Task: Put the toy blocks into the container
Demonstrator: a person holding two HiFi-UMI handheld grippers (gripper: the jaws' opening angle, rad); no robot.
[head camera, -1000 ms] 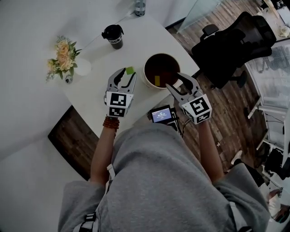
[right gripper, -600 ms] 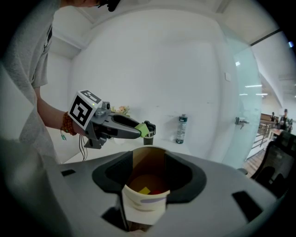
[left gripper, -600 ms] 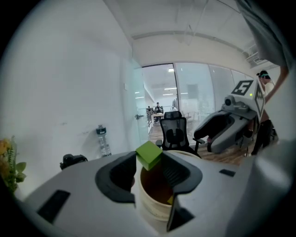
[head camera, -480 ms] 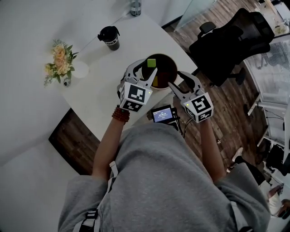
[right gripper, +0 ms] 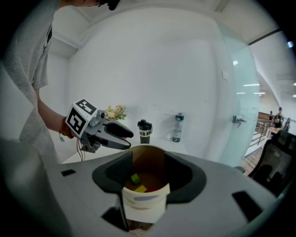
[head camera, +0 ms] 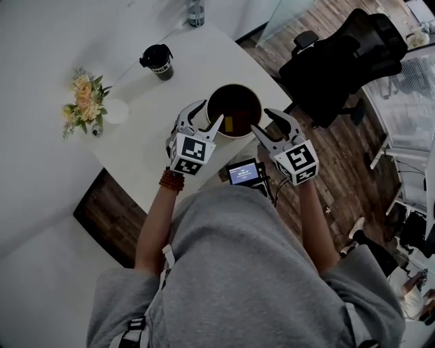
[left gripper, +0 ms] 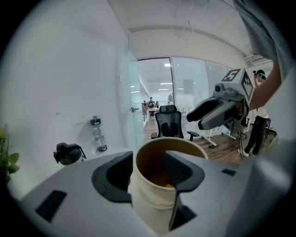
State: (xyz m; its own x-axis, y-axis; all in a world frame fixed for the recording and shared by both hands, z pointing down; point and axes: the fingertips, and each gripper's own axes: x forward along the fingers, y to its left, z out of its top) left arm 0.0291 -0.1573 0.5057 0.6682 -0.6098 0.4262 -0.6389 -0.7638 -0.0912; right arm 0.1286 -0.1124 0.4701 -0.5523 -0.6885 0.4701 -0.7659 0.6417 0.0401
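Observation:
The container (head camera: 212,124) is a white bucket with a brown inside, standing on the white table (head camera: 136,143). In it lie a yellow block (head camera: 229,123) and the green block (right gripper: 134,178). My left gripper (head camera: 202,117) sits at the bucket's left rim, open. Its jaws have just been opening and nothing is between them. In the left gripper view the container (left gripper: 155,203) stands just beyond the left gripper (left gripper: 148,176). My right gripper (head camera: 270,124) hovers open by the bucket's right rim. The container (right gripper: 143,203) fills the gap ahead of its pads without visible contact.
On the table stand a black cup (head camera: 158,60), a flower vase (head camera: 85,102) and a water bottle (head camera: 196,12) at the far edge. A small screen device (head camera: 243,172) hangs at my waist. A black office chair (head camera: 340,61) stands on the wooden floor to the right.
My left gripper carried the green block rightward over the bucket, let it go and drew back to the left rim. The green block now lies inside. The right gripper stayed put.

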